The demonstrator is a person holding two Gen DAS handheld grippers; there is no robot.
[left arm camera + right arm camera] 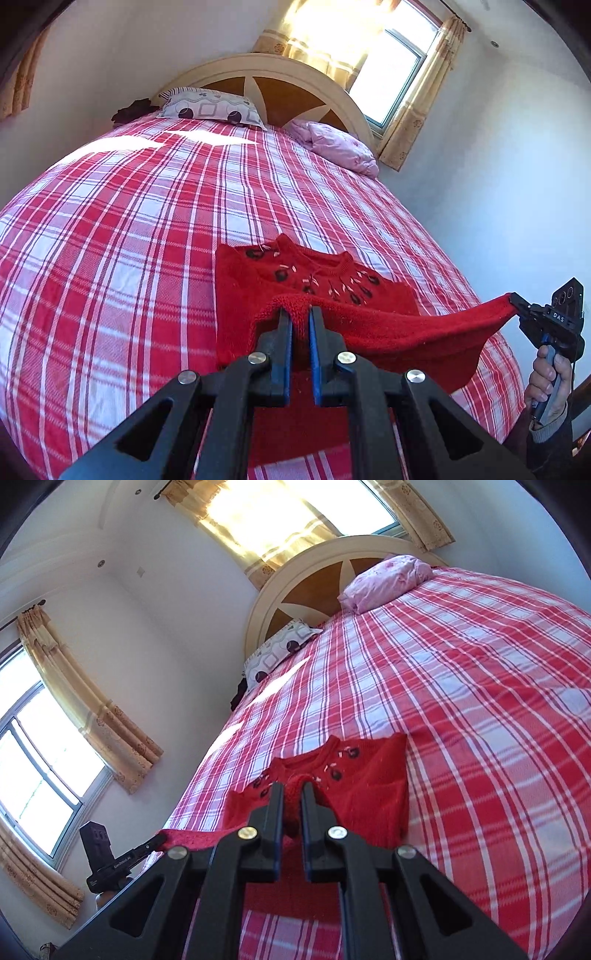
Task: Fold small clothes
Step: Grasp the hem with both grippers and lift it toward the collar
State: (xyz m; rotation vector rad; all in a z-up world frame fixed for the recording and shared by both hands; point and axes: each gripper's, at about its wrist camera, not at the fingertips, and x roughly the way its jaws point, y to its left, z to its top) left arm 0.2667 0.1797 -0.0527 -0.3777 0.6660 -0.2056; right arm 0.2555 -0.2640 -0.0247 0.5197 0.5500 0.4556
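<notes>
Sweater (317, 280) hem stretched between left tongs (301, 312) and right tongs (291, 788), both pinching it

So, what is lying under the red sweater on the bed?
Under the red sweater only the red plaid bedsheet shows. Both grippers, left and right, lift its hem, so sheet is visible beneath. Under the flat upper part nothing can be seen.
</notes>
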